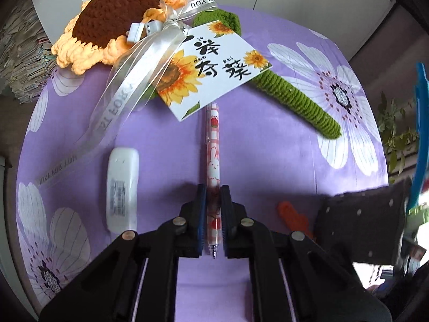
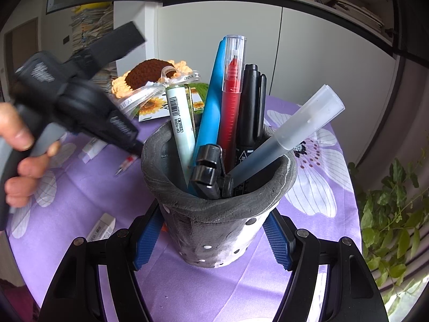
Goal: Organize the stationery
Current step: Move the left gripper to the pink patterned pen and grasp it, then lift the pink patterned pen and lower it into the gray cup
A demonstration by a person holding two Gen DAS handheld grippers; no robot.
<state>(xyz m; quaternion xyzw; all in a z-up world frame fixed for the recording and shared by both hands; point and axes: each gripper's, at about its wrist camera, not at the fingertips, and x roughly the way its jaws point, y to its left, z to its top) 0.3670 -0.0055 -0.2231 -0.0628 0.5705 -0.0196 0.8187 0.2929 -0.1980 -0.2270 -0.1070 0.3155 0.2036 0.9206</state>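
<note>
Purple cloth printed with large white daisies (image 1: 268, 147) covers the round table, and everything in play lies on it. Nearest in the left wrist view, the left gripper (image 1: 213, 204) is clenched on a pink rabbit-print pen (image 1: 213, 161), its pads pressing the barrel near the tip end while the rest of the pen lies flat on the cloth, pointing away toward the sunflower card (image 1: 214, 67). Just beside the pen on its left lies a white eraser (image 1: 122, 187), apart from it. In the right wrist view, the right gripper (image 2: 211, 230) grasps the grey pen holder (image 2: 214, 228) by its lower sides, keeping it upright; several pens, a blue one (image 2: 214, 94) and a red one (image 2: 233, 88) among them, already stand in it.

The step in hand looks like picking up the rabbit pen. The next move probably calls for lifting it clear of the card's edge, tilting it upright and dropping it into a gap among the crowded pens.

Farther off lie the crocheted sunflower (image 1: 107, 21) with its ribbon and green stem. Beyond the table stand pale cabinet doors (image 2: 214, 32), stacked papers and a leafy plant (image 2: 396, 214) to the right
</note>
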